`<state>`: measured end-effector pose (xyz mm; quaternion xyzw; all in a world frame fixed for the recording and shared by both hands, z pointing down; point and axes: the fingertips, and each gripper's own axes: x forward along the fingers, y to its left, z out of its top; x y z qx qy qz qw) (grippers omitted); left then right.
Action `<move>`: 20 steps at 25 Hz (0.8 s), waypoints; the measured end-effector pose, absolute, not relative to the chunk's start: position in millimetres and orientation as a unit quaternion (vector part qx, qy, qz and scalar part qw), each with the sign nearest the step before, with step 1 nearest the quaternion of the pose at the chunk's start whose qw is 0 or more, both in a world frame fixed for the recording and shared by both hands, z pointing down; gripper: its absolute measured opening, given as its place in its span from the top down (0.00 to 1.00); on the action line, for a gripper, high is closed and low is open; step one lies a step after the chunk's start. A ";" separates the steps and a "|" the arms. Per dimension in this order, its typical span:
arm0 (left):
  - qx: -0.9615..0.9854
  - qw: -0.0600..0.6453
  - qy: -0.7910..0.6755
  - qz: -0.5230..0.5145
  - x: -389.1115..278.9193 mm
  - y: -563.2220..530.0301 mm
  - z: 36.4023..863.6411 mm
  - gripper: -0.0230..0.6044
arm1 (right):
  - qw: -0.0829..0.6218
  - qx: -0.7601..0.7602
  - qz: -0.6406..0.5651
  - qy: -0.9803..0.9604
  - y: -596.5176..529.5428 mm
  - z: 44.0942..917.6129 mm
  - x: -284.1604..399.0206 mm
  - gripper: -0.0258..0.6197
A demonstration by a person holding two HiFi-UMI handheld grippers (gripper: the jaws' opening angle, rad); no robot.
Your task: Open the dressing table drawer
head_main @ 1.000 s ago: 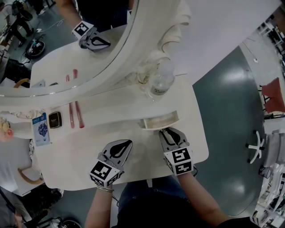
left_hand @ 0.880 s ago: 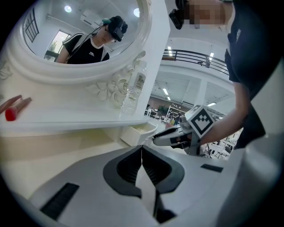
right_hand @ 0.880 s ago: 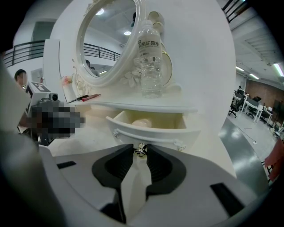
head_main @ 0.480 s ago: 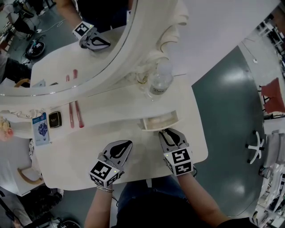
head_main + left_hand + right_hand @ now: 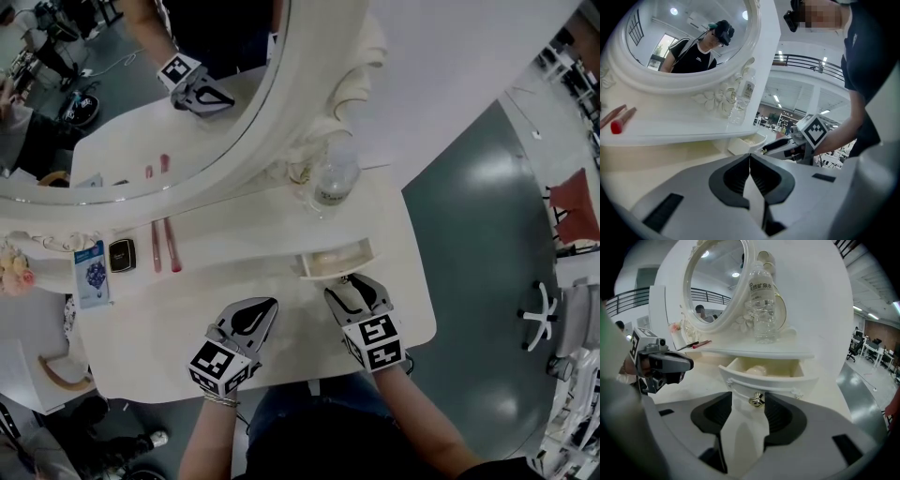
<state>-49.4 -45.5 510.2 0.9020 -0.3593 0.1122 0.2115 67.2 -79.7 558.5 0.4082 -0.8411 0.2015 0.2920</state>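
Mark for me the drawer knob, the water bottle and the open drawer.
drawer knob (image 5: 757, 400), right gripper view, on the middle of the brass knob.
water bottle (image 5: 764, 310), right gripper view, on its clear body below the label.
drawer (image 5: 780, 384), right gripper view, on its white front panel.

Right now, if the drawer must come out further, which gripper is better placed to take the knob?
Right. The right gripper has just opened its jaws, which stand either side of the knob, not pressing it. The left gripper is shut, over the tabletop, away from the drawer.
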 end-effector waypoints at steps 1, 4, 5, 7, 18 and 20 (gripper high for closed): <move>0.902 0.210 -0.360 0.112 -50.0 -45.5 508.8 0.94 | 0.290 0.408 0.200 -0.842 -79.7 557.0 67.6 0.60; 0.901 0.208 -0.363 0.112 -52.1 -45.7 505.9 0.94 | 0.285 0.410 0.202 -0.843 -80.2 554.3 69.5 0.58; 0.901 0.207 -0.364 0.112 -52.7 -46.0 504.8 0.94 | 0.286 0.410 0.204 -0.842 -80.5 553.7 70.5 0.58; 0.901 0.205 -0.366 0.111 -54.0 -46.7 502.5 0.94 | 0.288 0.409 0.206 -0.841 -80.4 551.8 72.2 0.58; 0.901 0.180 -0.380 0.108 -63.3 -50.2 479.1 0.94 | 0.234 0.406 0.183 -0.864 -78.5 500.4 76.9 0.69; 0.902 0.168 -0.381 0.114 -63.4 -49.7 473.1 0.94 | 0.221 0.406 0.175 -0.869 -79.6 488.0 75.3 0.73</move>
